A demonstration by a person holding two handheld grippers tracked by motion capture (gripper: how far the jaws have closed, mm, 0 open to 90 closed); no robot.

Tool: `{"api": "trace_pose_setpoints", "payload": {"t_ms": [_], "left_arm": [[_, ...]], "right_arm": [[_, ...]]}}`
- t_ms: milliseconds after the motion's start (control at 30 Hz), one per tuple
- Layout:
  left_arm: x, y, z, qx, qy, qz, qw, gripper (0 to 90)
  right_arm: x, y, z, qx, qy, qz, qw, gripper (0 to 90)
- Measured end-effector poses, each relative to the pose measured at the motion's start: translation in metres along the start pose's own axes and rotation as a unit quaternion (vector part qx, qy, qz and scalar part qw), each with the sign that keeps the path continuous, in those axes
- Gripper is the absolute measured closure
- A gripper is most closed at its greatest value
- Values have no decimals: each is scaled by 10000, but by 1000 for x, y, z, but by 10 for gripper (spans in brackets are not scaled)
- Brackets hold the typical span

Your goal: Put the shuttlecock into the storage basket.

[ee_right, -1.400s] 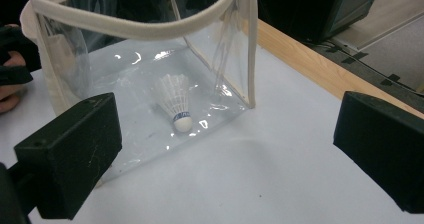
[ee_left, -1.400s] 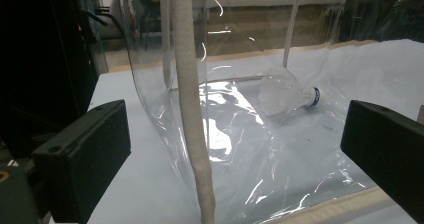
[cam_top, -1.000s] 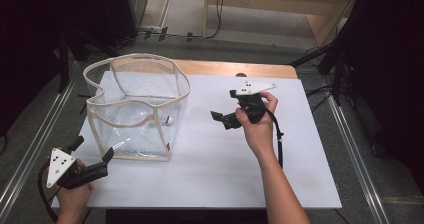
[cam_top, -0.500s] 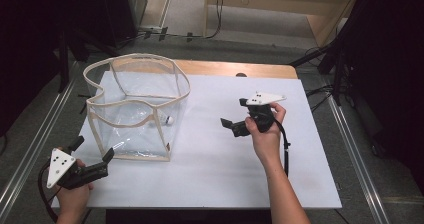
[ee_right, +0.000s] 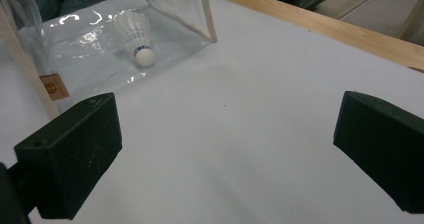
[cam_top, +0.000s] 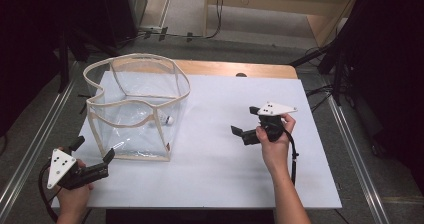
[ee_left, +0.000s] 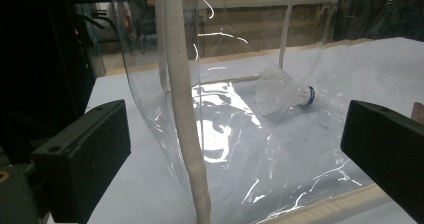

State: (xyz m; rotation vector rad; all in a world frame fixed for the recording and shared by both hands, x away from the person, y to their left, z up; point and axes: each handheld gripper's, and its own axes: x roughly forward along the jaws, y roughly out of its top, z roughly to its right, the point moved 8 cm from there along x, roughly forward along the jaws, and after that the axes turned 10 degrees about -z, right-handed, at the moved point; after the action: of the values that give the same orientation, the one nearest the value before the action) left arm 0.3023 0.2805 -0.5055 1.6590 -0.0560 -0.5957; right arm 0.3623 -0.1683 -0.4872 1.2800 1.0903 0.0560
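Both my grippers (cam_top: 95,156) (cam_top: 243,129) released, empty. Shuttlecock (ee_right: 137,36) inside the bag (cam_top: 137,111) — feather-light, crushable; I'd pinch its cork. Bag's floppy — grab the trim.

A clear bag (cam_top: 137,106) with cream trim stands open on the white surface (cam_top: 215,174); a shuttlecock (cam_top: 167,119) lies inside; the left tool (cam_top: 92,154) sits just beside its corner, jaws spread; the right tool (cam_top: 242,124) hovers well apart, jaws spread.

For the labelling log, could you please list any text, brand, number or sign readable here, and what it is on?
No text can be read.
Small brown tag on the clear bag's lower corner: a round mark, too blurred to read.
Blue band on the shuttlecock: no legible lettering.
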Motion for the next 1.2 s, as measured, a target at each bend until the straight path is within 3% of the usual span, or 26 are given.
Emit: {"api": "trace_pose_setpoints", "payload": {"t_ms": [1200], "left_arm": [[0,0,1,43,42,1,10000,3]], "right_arm": [[-40,-77,31,583,-431,117,9973,0]]}}
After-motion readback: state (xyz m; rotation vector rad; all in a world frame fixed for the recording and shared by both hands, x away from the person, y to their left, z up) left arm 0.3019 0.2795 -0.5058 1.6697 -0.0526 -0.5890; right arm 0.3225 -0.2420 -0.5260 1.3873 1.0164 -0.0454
